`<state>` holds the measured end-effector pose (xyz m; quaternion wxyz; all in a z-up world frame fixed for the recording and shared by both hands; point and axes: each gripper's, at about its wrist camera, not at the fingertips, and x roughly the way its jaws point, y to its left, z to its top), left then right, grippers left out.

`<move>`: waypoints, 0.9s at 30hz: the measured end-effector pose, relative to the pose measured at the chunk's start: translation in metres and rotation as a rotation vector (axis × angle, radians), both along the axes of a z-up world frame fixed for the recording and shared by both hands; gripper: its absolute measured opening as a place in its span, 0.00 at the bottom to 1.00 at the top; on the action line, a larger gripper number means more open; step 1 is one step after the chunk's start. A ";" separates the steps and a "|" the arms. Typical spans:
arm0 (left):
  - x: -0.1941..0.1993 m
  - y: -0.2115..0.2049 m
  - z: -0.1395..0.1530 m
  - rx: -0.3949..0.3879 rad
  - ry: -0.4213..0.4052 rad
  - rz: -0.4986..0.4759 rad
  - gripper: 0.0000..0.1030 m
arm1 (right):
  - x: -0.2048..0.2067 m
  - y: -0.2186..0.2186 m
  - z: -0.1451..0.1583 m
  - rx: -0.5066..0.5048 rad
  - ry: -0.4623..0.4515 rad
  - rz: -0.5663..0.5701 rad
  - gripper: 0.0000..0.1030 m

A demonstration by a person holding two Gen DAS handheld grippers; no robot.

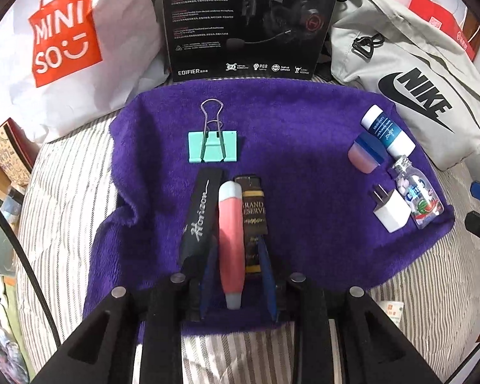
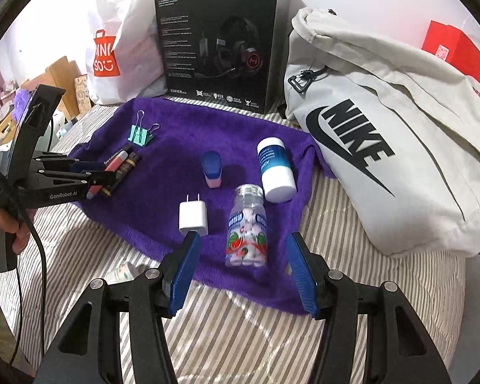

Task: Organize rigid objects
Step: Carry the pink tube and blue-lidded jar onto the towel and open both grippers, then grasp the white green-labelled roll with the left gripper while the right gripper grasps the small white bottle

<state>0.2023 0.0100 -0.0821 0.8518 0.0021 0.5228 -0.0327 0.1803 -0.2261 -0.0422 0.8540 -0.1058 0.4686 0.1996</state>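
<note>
On the purple towel (image 1: 304, 147), the left gripper (image 1: 236, 275) has its fingers loosely astride a pink pen (image 1: 229, 240) between two dark sticks. The right gripper (image 2: 243, 272) hangs open over the candy bottle (image 2: 247, 227).

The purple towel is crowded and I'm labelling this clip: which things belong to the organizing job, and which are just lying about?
Part of the job, all on the purple towel:
- pink pen
- two dark sticks beside it
- mint binder clip
- white charger plug
- candy bottle
- white-and-blue tube
- small pink-and-blue container

Lying about:
- headset box
- Nike bag
- Miniso bag
- red box
</note>
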 end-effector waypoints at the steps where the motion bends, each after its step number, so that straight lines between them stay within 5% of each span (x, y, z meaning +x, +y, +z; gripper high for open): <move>1: -0.004 0.000 0.002 0.002 -0.004 0.002 0.29 | -0.003 -0.001 0.000 0.003 0.001 -0.003 0.54; 15: -0.074 -0.034 0.036 -0.064 -0.078 -0.086 0.35 | -0.057 -0.015 0.011 0.034 0.004 -0.047 0.54; 27: -0.078 -0.105 -0.001 -0.083 -0.001 -0.251 0.35 | -0.106 -0.060 -0.009 0.065 0.102 -0.155 0.54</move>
